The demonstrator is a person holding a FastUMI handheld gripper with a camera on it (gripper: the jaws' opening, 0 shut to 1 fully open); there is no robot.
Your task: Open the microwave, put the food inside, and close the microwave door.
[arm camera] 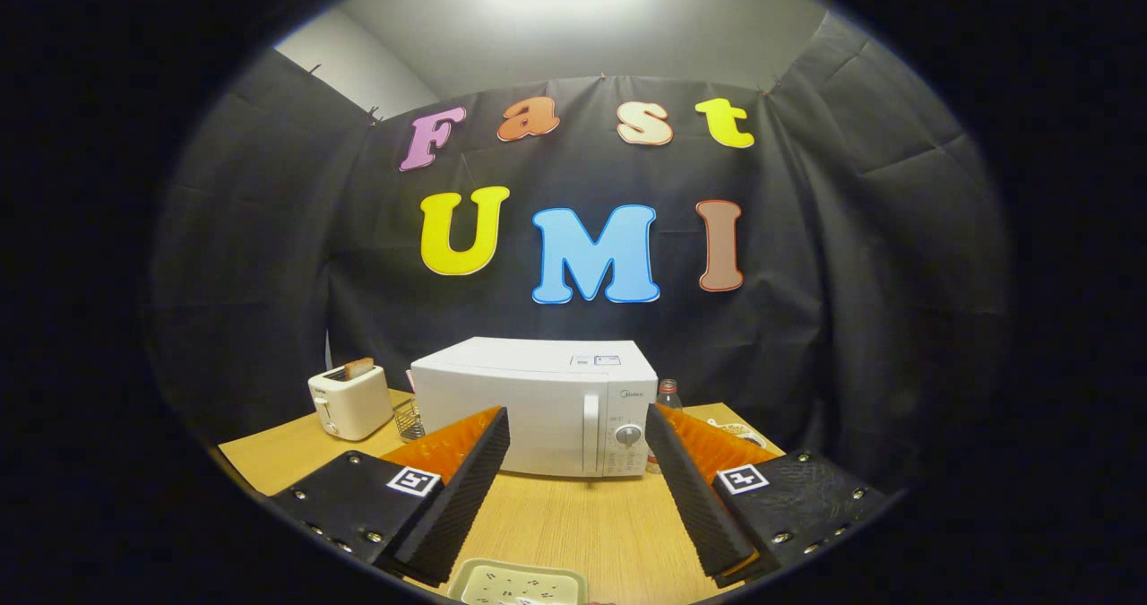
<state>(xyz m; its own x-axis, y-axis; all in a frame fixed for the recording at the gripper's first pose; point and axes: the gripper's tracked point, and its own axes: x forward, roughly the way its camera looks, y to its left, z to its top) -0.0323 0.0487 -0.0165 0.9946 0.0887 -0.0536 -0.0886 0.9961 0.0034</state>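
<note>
Nearest, we held the gripper (578,488) with its fingers (466,488) spread wide, gripping nothing. Between the fingers, at the near edge of the table (573,520), lay a pale tray (520,584); we could not tell what was on it. Beyond the fingertips stood the white microwave (533,403), door closed, toward the far edge. Left of it sat a toaster (349,401) with bread (358,367), and behind its right side a bottle (668,394).
</note>
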